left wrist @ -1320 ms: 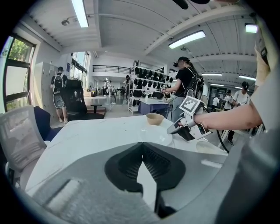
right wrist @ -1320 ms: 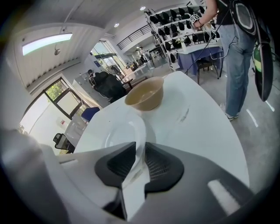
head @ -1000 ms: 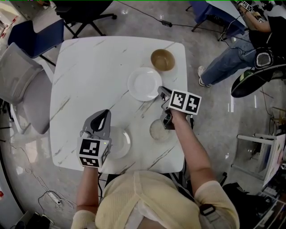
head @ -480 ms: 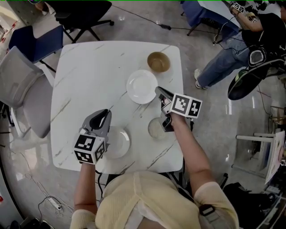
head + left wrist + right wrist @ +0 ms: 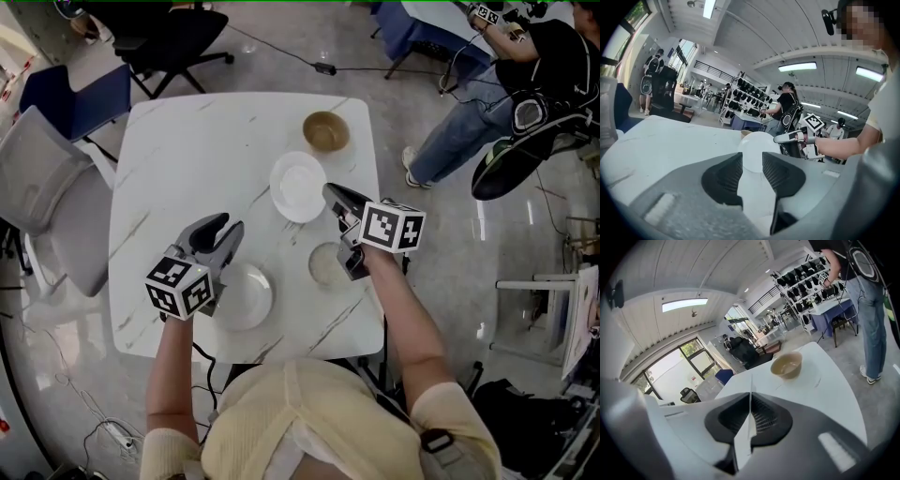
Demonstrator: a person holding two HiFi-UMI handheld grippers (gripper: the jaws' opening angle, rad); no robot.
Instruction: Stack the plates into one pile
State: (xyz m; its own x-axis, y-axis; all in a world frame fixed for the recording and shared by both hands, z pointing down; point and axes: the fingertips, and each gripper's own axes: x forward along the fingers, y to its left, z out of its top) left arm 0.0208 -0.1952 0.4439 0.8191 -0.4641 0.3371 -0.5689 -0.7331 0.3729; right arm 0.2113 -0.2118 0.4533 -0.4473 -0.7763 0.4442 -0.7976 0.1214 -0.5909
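Note:
On the white marble table [image 5: 187, 159] my right gripper [image 5: 332, 195] is shut on the right rim of a white plate [image 5: 298, 186], which is held slightly off the tabletop. In the right gripper view the plate's thin edge [image 5: 743, 441] runs between the jaws of this gripper [image 5: 751, 416], which are still closing on it. A second white plate [image 5: 248, 295] lies near the front edge. Just left of it and above, my left gripper [image 5: 225, 225] has its jaws opening, with nothing pressed between them [image 5: 752, 171]. The held plate [image 5: 757, 147] shows beyond them.
A small clear dish [image 5: 326, 266] lies under my right hand. A brown bowl [image 5: 325, 131] stands at the far right corner, also visible as the bowl [image 5: 787, 365]. A grey chair [image 5: 47, 202] is at the table's left, an office chair [image 5: 173, 37] behind, and a person [image 5: 487, 122] stands to the right.
The left gripper's jaws have spread apart and the gripper has tilted beside the near plate. The right gripper has risen a little with the far plate's rim.

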